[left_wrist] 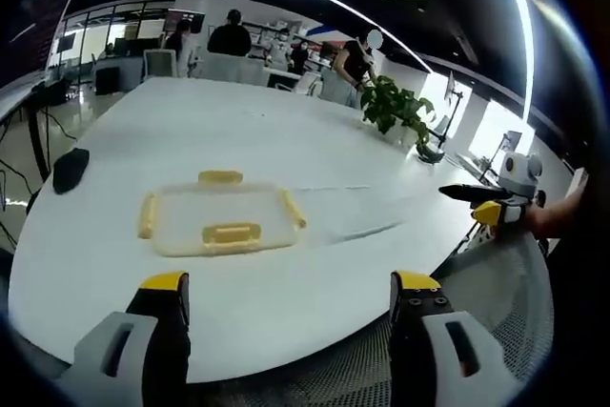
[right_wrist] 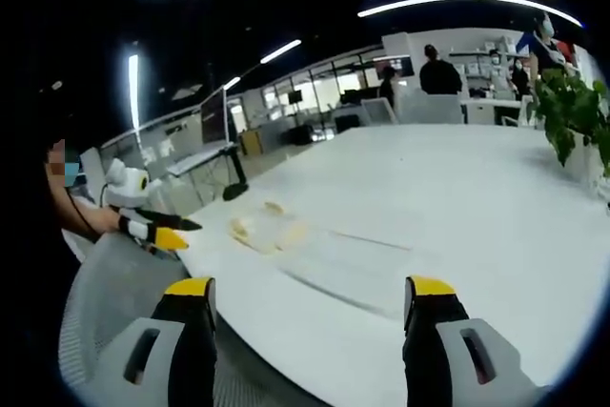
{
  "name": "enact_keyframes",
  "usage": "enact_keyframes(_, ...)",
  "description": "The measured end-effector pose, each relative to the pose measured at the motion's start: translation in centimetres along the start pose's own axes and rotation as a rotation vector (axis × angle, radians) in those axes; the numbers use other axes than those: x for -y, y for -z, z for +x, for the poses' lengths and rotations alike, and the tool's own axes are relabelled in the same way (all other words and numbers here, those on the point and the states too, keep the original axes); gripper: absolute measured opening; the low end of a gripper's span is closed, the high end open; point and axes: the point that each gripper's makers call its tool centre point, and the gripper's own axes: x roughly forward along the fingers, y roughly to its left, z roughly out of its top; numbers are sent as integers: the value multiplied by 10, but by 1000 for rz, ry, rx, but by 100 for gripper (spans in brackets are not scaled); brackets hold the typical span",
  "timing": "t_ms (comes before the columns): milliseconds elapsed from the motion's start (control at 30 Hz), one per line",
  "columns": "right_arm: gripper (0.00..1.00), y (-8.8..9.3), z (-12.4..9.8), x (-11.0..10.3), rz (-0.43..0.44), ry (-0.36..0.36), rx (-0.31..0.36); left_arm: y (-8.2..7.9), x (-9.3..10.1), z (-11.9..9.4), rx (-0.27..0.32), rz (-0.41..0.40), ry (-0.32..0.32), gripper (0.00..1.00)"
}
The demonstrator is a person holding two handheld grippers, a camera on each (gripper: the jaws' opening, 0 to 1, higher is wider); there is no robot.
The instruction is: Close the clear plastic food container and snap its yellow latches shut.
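Our left tool (left_wrist: 291, 297) stands wide open with nothing between its yellow-tipped jaws, held back from the near edge of the large white worktop (left_wrist: 238, 131). In the left gripper view, the clear flat plastic food container (left_wrist: 221, 219) with yellow latches (left_wrist: 231, 234) lies on the worktop ahead of the jaws, well apart from them; a small black object (left_wrist: 70, 169) rests near the left edge and a green potted plant (left_wrist: 396, 110) stands further back. The right tool (left_wrist: 496, 205) enters from the right, off the worktop. In the right gripper view, our right tool (right_wrist: 310, 307) is likewise wide open and empty, the container (right_wrist: 272, 231) lies blurred near the worktop's edge, and the left tool (right_wrist: 157, 228) appears at left.
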Motion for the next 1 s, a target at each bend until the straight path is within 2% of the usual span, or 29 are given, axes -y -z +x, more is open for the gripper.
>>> enact_keyframes(67, 81, -2, 0, -1, -8, -3, 6, -1, 1, 0, -8, 46, 3, 87)
enact_keyframes(167, 82, 3, 1, -5, -45, -16, -36, -4, 3, 0, -15, 109, -7, 87)
enact_keyframes(233, 82, -1, 1, -10, -76, -29, -41, -4, 7, 1, -15, 95, 17, 86)
enact_keyframes(400, 82, -14, 5, -8, -77, -33, -30, -7, 5, 0, -7, 59, 24, 84)
enact_keyframes(600, 81, -17, 11, -8, -70, -37, -33, -4, 3, 0, -38, 65, 22, 82)
enact_keyframes(800, 81, -19, 11, -12, -76, -47, -35, -14, 1, 5, -33, 86, 36, 82)
enact_keyframes(1000, 81, -26, 12, -10, -69, -38, -19, -14, 2, 7, -39, 94, 53, 82)
